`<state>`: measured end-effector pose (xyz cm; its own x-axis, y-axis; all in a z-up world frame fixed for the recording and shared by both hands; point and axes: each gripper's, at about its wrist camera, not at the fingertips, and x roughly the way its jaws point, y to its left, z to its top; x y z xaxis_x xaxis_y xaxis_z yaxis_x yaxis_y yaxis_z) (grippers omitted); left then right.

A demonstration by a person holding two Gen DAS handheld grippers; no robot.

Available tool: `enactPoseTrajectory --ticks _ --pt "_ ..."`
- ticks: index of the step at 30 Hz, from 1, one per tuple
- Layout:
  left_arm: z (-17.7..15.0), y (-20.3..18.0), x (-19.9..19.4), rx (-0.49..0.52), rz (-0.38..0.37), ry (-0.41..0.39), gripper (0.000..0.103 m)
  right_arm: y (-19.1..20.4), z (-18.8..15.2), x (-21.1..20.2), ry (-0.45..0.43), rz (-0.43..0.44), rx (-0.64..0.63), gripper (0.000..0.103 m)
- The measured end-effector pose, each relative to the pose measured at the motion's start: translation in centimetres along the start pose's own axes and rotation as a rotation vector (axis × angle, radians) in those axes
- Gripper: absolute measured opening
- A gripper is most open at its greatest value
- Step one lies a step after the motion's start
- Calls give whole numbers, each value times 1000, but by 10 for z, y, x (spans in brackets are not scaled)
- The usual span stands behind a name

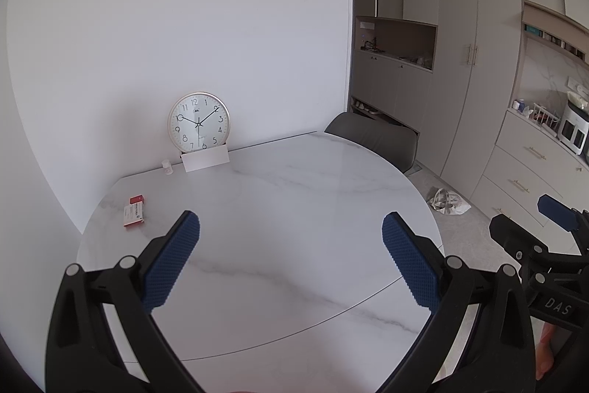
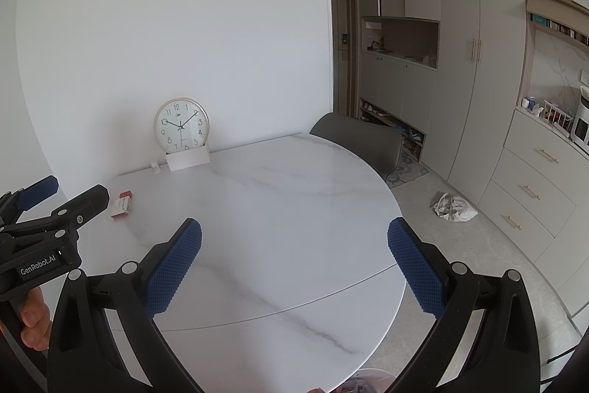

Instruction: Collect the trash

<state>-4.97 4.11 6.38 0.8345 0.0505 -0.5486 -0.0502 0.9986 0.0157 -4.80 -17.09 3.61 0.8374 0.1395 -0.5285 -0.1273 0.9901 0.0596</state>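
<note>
A crumpled white plastic bag (image 1: 450, 202) lies on the floor to the right of the table; it also shows in the right wrist view (image 2: 453, 207). A small red and white box (image 1: 134, 213) lies on the white marble table (image 1: 279, 209) at the left, also seen in the right wrist view (image 2: 121, 205). My left gripper (image 1: 291, 260) is open and empty above the table's near part. My right gripper (image 2: 294, 264) is open and empty beside it, above the table's near right part.
A round wall clock (image 1: 198, 122) leans on the wall behind a white card (image 1: 205, 160), with a tiny bottle (image 1: 167, 167) beside it. A grey chair (image 1: 375, 139) stands at the table's far right. Cabinets and drawers (image 2: 530, 194) line the right wall.
</note>
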Motion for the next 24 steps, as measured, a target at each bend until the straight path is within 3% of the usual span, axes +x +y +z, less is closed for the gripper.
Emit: enactPoseTrajectory --ticks 13,24 --pt "0 2 2 12 -10 -29 95 -4 0 -2 3 3 -2 100" --pt "1 6 12 7 -11 -6 95 -17 -8 -10 15 12 -5 100"
